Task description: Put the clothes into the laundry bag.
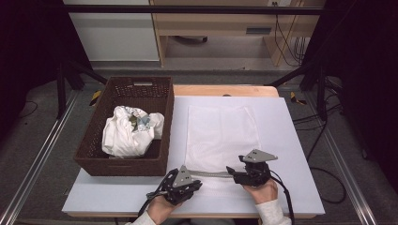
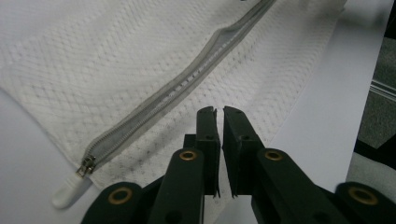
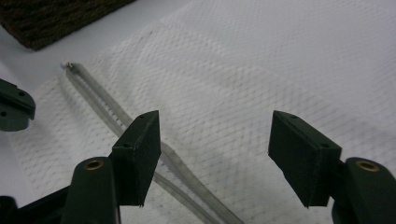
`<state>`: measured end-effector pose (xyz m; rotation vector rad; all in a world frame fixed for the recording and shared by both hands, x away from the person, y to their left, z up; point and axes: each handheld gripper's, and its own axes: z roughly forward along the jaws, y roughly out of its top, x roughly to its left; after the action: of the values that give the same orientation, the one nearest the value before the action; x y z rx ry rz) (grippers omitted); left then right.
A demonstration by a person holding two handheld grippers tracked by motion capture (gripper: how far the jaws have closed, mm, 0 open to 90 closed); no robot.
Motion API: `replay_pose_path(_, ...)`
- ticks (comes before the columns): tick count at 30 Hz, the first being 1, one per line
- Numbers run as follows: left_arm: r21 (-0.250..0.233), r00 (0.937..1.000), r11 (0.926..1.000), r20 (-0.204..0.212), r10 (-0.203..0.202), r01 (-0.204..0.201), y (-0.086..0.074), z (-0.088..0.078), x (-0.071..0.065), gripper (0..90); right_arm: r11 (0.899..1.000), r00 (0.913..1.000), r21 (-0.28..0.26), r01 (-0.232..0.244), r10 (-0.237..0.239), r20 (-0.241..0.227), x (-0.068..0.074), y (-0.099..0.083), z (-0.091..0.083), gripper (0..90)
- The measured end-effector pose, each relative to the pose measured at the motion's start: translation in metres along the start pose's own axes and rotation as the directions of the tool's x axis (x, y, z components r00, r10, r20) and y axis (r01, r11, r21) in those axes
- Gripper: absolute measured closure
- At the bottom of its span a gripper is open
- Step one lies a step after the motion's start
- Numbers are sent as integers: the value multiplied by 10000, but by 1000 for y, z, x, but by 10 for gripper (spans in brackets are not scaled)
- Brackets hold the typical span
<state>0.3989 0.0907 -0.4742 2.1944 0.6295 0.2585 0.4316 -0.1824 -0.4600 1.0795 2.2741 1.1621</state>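
Two grippers work at the near edge of a white mesh laundry bag (image 1: 221, 136) that lies flat on the white table (image 1: 291, 140), just right of a brown wicker basket (image 1: 94, 150) holding crumpled white laundry (image 1: 129, 131). The left gripper (image 2: 218, 112) has its jaws drawn almost together over the mesh just beside the grey zipper (image 2: 187, 84), near the zipper pull (image 2: 86, 165); whether they pinch fabric is unclear. The right gripper (image 3: 212, 135) holds its jaws wide apart above the mesh, with nothing gripped.
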Motion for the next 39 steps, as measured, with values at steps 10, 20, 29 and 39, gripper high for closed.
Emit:
replay_pose_path(10, 366, 10000, 9993, 74, 67, -69, -4, 8, 0, 888, 9957, 9989, 859, 345, -317, -337, 9, -6, 15, 501)
replay_pose_path(20, 408, 10000, 9992, 65, 8, -11, -4, 8, -1, 886, 9869, 9974, 1446, 722, -724, -36, 6, -8, 19, 669)
replay_pose_path(29, 510, 9997, 9986, -171, 178, -169, 13, 9, 0, 761, 9851, 9984, 1630, 555, -525, -223, 2, -6, 21, 875)
replay_pose_path(39, 502, 9942, 9972, -895, 599, -555, 60, 47, 11, 460, 9933, 9983, 1017, 543, -517, -280, -2, 1, 10, 882)
